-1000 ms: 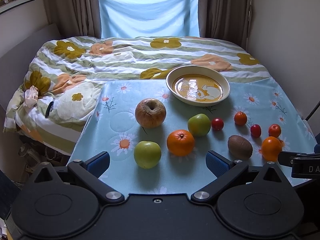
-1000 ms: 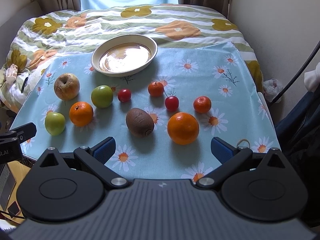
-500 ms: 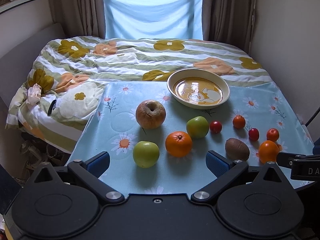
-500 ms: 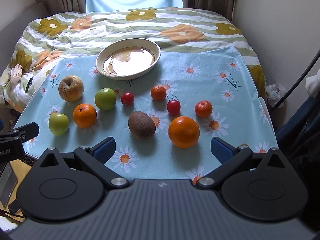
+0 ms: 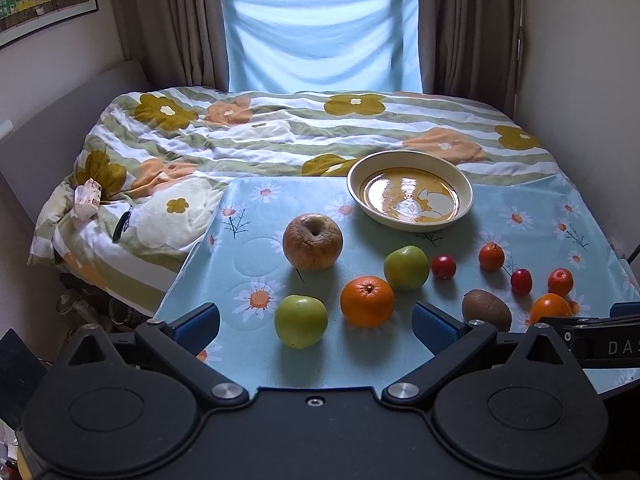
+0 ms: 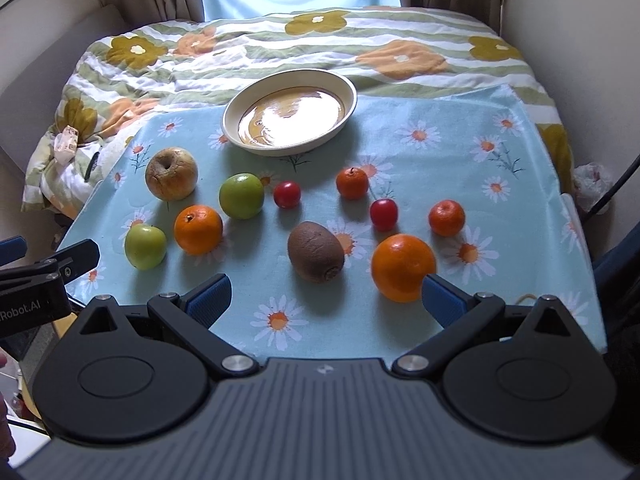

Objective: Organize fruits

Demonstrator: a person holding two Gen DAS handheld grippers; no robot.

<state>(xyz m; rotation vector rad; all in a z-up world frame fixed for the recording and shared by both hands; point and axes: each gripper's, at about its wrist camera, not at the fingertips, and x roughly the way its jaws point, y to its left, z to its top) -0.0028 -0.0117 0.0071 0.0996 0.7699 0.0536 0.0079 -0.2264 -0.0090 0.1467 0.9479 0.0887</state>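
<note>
Fruits lie spread on a light blue daisy cloth point(image 6: 400, 320): a wrinkled brown apple point(image 5: 312, 242), two green apples point(image 5: 300, 321) point(image 5: 406, 267), two oranges point(image 5: 367, 301) point(image 6: 403, 267), a kiwi point(image 6: 315, 251), small red and orange fruits point(image 6: 287, 194) point(image 6: 352, 183). A cream dish point(image 6: 352, 92) stands empty behind them. My left gripper point(image 5: 316, 322) is open just short of the near green apple. My right gripper point(image 6: 326, 298) is open, in front of the kiwi and the big orange. Neither holds anything.
The cloth lies on a bed with a flowered striped duvet point(image 5: 280, 136). Walls close in on the right point(image 5: 580, 60) and left. A curtained window point(image 5: 320, 40) is at the back. Each gripper shows at the edge of the other's view point(image 6: 48, 272).
Both grippers have tilted up and drawn back slightly, so the fruits sit lower in view and more of the window shows. No fruit has moved.
</note>
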